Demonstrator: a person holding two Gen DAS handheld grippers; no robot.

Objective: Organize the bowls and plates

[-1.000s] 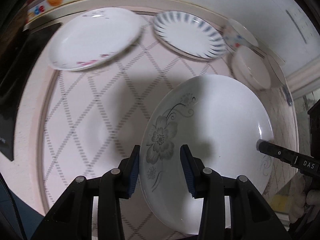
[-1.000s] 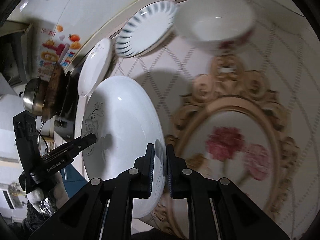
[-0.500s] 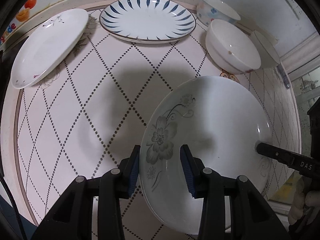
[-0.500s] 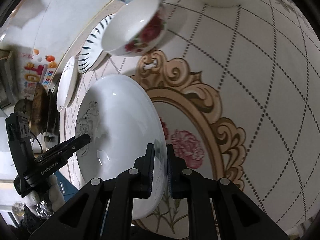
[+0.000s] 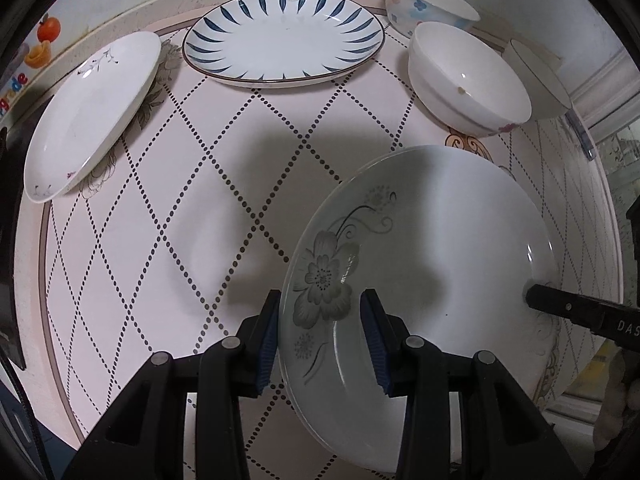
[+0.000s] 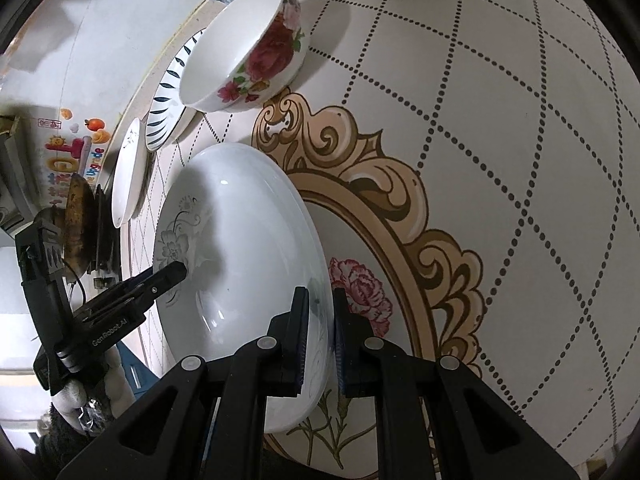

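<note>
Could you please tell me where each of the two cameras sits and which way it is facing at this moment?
Left wrist: on the left gripper, looking down over the table toward the striped plate and bowls; its open fingers straddle the flowered plate's rim.
Right wrist: on the right gripper, facing sideways along the table toward the rose bowl; its fingers are shut on the flowered plate's rim.
Shared: flowered plate, striped plate, rose bowl; each view shows the other gripper at the plate's far rim.
</note>
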